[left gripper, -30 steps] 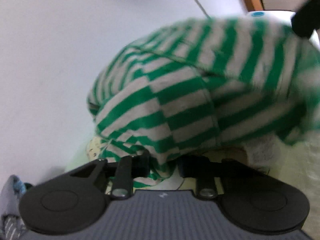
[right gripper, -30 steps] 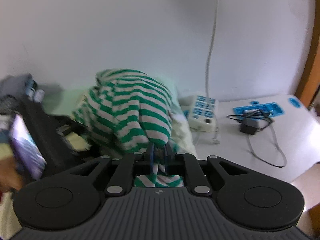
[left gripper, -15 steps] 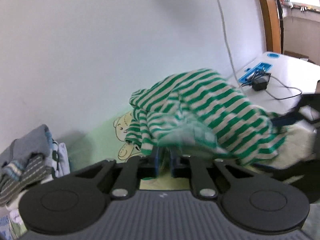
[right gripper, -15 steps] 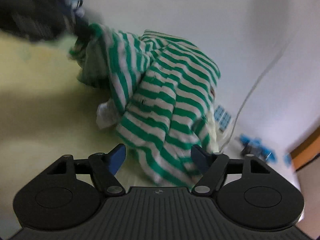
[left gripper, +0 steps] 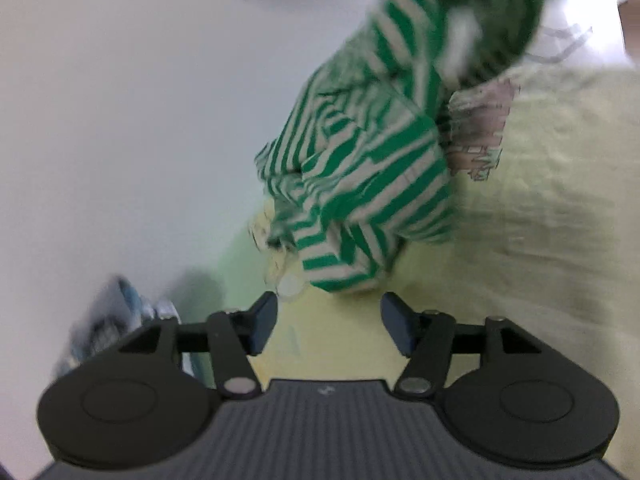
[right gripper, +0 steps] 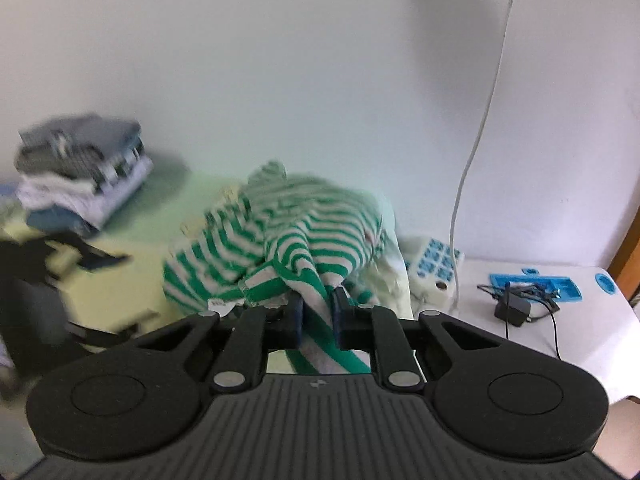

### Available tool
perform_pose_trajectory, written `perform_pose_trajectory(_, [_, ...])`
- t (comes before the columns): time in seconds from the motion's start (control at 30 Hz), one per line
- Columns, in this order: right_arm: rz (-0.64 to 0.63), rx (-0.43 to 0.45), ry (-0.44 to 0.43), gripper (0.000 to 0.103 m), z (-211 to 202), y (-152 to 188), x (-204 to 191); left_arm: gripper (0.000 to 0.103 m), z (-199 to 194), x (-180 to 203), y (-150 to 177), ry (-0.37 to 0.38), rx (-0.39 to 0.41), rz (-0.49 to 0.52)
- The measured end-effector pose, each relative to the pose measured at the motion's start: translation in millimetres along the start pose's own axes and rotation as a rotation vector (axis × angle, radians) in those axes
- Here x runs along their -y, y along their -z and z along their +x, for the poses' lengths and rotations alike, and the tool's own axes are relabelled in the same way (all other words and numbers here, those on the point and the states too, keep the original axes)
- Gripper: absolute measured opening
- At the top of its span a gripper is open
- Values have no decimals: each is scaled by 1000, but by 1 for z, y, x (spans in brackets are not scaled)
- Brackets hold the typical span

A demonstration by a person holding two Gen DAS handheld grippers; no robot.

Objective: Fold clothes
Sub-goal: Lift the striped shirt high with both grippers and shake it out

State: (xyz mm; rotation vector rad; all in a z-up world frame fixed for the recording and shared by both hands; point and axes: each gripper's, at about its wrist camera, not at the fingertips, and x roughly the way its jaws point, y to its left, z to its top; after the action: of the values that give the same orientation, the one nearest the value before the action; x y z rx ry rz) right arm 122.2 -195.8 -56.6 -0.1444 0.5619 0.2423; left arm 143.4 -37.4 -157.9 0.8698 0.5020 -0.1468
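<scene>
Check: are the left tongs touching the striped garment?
Apart. The left wrist view shows the left tongs open, yellow bedding visible between them and the striped garment.

Left gripper [left gripper: 328, 322] low in view, blue-padded fingers [left gripper: 264, 320] spread wide, nothing between them. Just beyond, crumpled green-and-white striped garment [left gripper: 360, 184], blurred, rising toward upper right, lower end on pale yellow bed sheet [left gripper: 540, 240]. White wall [left gripper: 140, 120] at left. Blurred grey clothes [left gripper: 108, 320] at lower left.
</scene>
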Motion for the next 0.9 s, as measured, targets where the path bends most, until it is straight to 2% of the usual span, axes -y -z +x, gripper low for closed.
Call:
perform_pose_trajectory(0.1, [50,26,-39,14,-20,-10,7,58,19,14,-13,-12,-1,50])
perform_pose_trajectory(0.23, [83,53,-53,14,-34,-12,3,12,27,27,-26,-3,8,68])
perform_pose_trajectory(0.3, [48,56,-30,14,-39,-7,-1,6,17,19,-30,-11,20,22])
perform_pose_trajectory(0.5, [-54,65,37,13,-55,7,-13,2,-19,-13,-38,-46,63,-148])
perform_pose_trajectory(0.67, [11,85,-34,13,-70,-1,-11,1,-72,-57,-31,-80,100,-291])
perform_pose_trajectory(0.73, [21,114,-46,13,-76,-9,-12,1,-88,-66,-23,-74,103,-297])
perform_pose_trajectory(0.83, [35,156,-63,8,-85,-21,-14,16,-97,-57,-8,-48,71,-210])
perform_pose_trajectory(0.9, [47,171,-82,8,-90,-30,-16,19,-96,-40,0,-19,46,-154])
